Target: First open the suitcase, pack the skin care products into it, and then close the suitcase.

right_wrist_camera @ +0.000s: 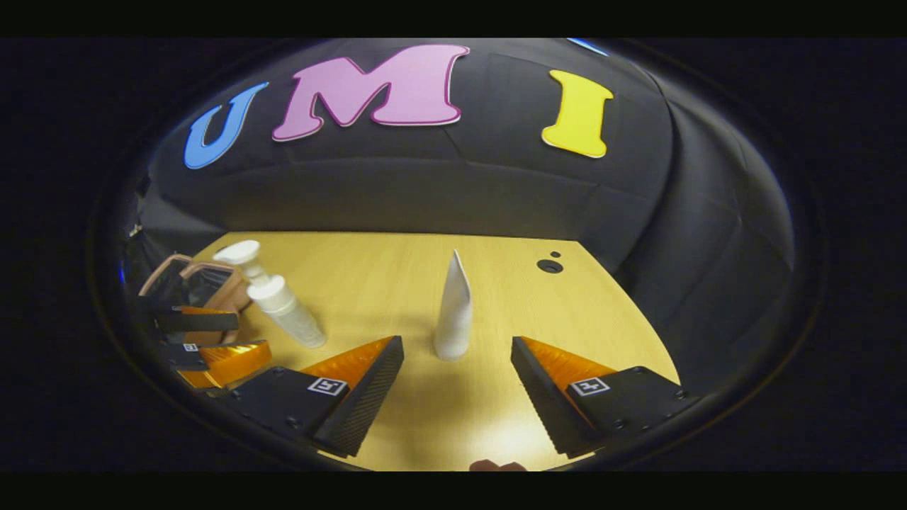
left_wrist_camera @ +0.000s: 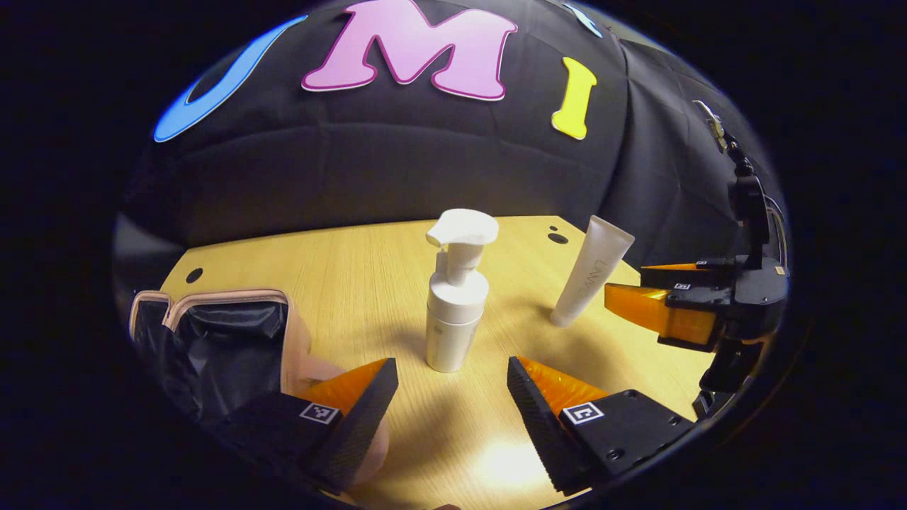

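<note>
On the pale wooden worktop [left_wrist_camera: 368, 262] a white pump bottle [left_wrist_camera: 455, 297] stands upright near the middle, and to its right a white tube [left_wrist_camera: 592, 280] stands on its cap, leaning a little. At the left edge lies the small suitcase [left_wrist_camera: 212, 340], pink-rimmed with a dark lining, its lid open. In the left gripper view the left gripper [left_wrist_camera: 452, 375] hangs low over the near part of the worktop with its fingers spread wide apart and nothing between them; the pump bottle stands just beyond the gap, not touched. The same view shows the right gripper [left_wrist_camera: 638, 290] at the far right, its fingers pointing toward the tube from close beside it. In the right gripper view the right gripper [right_wrist_camera: 457, 354] also has its fingers wide apart and empty, with the tube [right_wrist_camera: 454, 312] standing just ahead of the gap, apart from both. Farther left in that view are the pump bottle [right_wrist_camera: 280, 297], the left gripper [right_wrist_camera: 212, 340] and, behind it, the suitcase [right_wrist_camera: 188, 280].
</note>
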A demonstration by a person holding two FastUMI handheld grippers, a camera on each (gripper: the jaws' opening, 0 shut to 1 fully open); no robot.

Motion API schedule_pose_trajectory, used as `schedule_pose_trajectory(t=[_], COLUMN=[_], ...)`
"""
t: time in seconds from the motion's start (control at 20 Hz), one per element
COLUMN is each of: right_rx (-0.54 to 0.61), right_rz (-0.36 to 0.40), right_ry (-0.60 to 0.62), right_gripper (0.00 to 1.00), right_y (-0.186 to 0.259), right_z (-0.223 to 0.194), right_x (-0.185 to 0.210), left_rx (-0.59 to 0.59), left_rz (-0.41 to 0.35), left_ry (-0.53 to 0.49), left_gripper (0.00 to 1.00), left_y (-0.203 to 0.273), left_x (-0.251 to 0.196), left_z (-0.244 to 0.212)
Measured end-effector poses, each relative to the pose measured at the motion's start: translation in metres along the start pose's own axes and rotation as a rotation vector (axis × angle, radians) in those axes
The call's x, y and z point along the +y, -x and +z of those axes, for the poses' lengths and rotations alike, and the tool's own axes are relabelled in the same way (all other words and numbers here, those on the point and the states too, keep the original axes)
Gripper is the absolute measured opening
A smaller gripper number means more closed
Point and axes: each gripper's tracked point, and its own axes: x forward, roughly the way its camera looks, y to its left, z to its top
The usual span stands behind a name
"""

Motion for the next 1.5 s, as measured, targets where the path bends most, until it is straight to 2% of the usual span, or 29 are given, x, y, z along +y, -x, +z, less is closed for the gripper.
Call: schedule_pose_trajectory(t=[0.05,0.1,0.45,0.65,0.7,0.75,0.8,0.85,0.9,1.0,1.1,1.2,1.3,1.45,1.5], right_rx=[-0.003,-0.009,0.049,0.063,0.095,0.080,0.105,0.126,0.145,0.139,0.115,0.078,0.040,0.002,-0.003], right_rz=[0.003,0.001,0.047,0.077,0.057,0.029,0.044,0.072,0.084,0.099,0.121,0.146,0.159,0.176,0.180], right_ry=[-0.004,-0.012,-0.185,-0.197,-0.176,-0.159,-0.156,-0.169,-0.194,-0.199,-0.191,-0.179,-0.164,-0.175,-0.176], right_gripper=[0.93,0.98,0.98,0.98,0.96,0.71,0.45,0.43,0.40,0.40,0.40,0.40,0.39,0.40,0.39], right_y=[-0.009,-0.017,-0.068,-0.074,-0.074,-0.073,-0.087,-0.081,-0.074,-0.058,-0.026,0.009,0.046,0.086,0.097], right_z=[0.000,0.000,-0.018,-0.022,-0.027,-0.017,-0.026,-0.025,-0.024,-0.013,0.001,0.018,0.029,0.034,0.034], right_x=[-0.002,-0.005,0.000,0.007,0.005,0.001,0.004,0.008,0.011,0.012,0.012,0.012,0.014,0.029,0.038], left_rx=[-0.007,-0.017,-0.005,0.027,0.063,0.090,0.107,0.156,0.194,0.224,0.258,0.312,0.397,0.578,0.654], left_rz=[0.016,0.031,0.086,0.117,0.136,0.133,0.137,0.139,0.126,0.060,-0.006,-0.057,-0.070,-0.034,-0.002], left_ry=[-0.012,-0.025,-0.034,-0.044,-0.049,-0.032,-0.020,-0.005,0.019,0.087,0.115,0.055,-0.052,-0.132,-0.132], left_gripper=[0.99,0.99,0.98,0.98,0.99,0.89,0.74,0.59,0.57,0.53,0.56,0.56,0.56,0.56,0.52], left_y=[-0.008,-0.016,-0.056,-0.077,-0.079,-0.080,-0.082,-0.076,-0.067,-0.043,0.000,0.053,0.106,0.151,0.156], left_x=[0.000,0.000,-0.004,0.001,0.007,0.007,0.008,0.009,0.011,0.004,0.006,0.023,0.058,0.129,0.153], left_z=[0.002,0.006,0.016,0.011,0.004,0.002,0.002,0.000,0.000,0.014,0.027,0.033,0.031,0.001,-0.013])
